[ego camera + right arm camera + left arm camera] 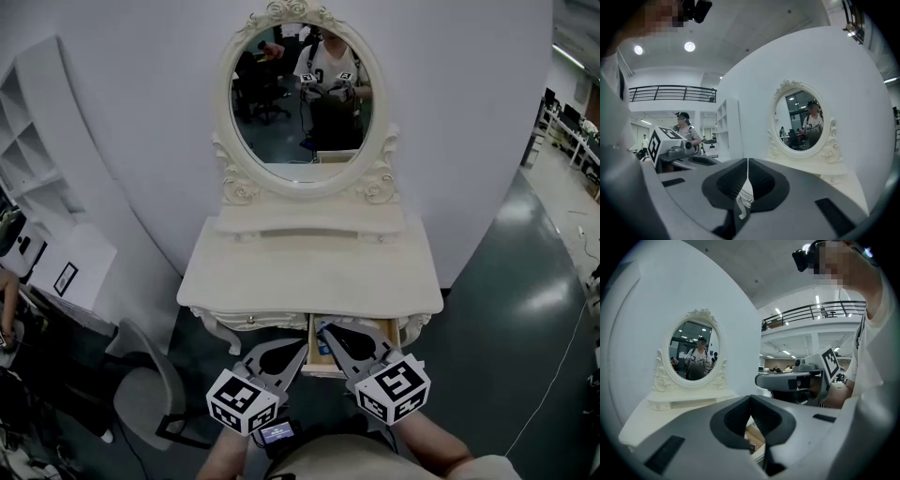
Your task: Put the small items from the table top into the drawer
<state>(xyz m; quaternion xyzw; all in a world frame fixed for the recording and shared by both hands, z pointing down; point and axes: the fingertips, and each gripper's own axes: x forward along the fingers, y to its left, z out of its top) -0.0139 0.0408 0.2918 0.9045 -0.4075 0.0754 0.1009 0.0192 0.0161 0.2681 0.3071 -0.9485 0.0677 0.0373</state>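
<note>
We held left claw [750,398] and right claw [747,160] closed, empty, before the open drawer [311,358]; the tabletop [309,277] lay bare (small items [322,348] apparently inside already). We judged a square, gentle push best.

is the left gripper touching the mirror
Apart. The head view shows the left gripper short of the table top's front edge, with that whole top between it and the mirror.
</note>
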